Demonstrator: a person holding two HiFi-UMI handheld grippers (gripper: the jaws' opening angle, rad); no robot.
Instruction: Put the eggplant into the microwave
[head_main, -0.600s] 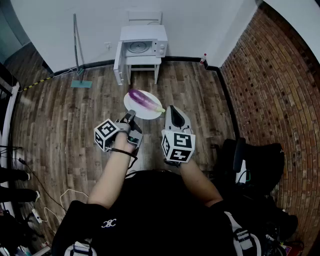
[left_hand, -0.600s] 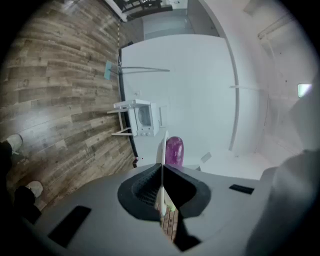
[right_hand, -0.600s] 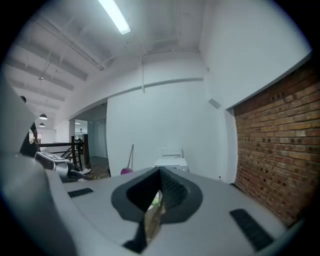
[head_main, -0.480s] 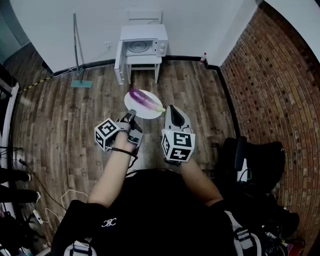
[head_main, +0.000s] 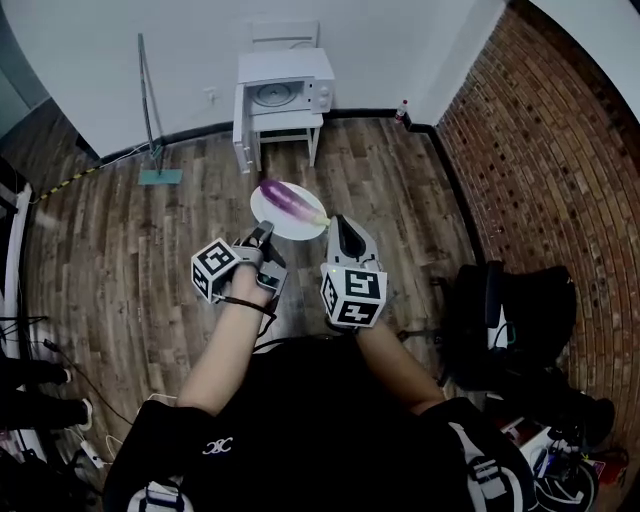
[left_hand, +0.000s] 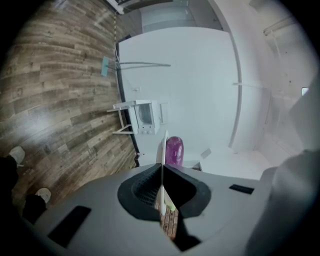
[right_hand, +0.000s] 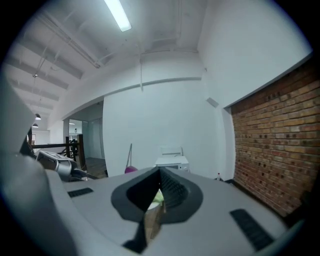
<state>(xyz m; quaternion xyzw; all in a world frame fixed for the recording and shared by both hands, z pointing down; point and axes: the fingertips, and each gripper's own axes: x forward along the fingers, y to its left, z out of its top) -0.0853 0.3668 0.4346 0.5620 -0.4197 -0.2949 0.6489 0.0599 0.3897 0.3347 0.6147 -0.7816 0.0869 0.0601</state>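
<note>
No word or number can be read anywhere. The left marker cube (head_main: 212, 270) and the right marker cube (head_main: 355, 296) bear only black-and-white square patterns. A white emblem (head_main: 217, 447) on the person's black top (head_main: 300, 420) is too small to make out.

Head camera looks steeply down from above onto left gripper (head_main: 262, 235), right gripper (head_main: 343, 222) and wooden floor (head_main: 120, 250). Each gripper camera sights close along its own jaws, the left one rolled sideways at the plate (head_main: 278, 224). All three share the distant microwave (head_main: 285, 93).
</note>
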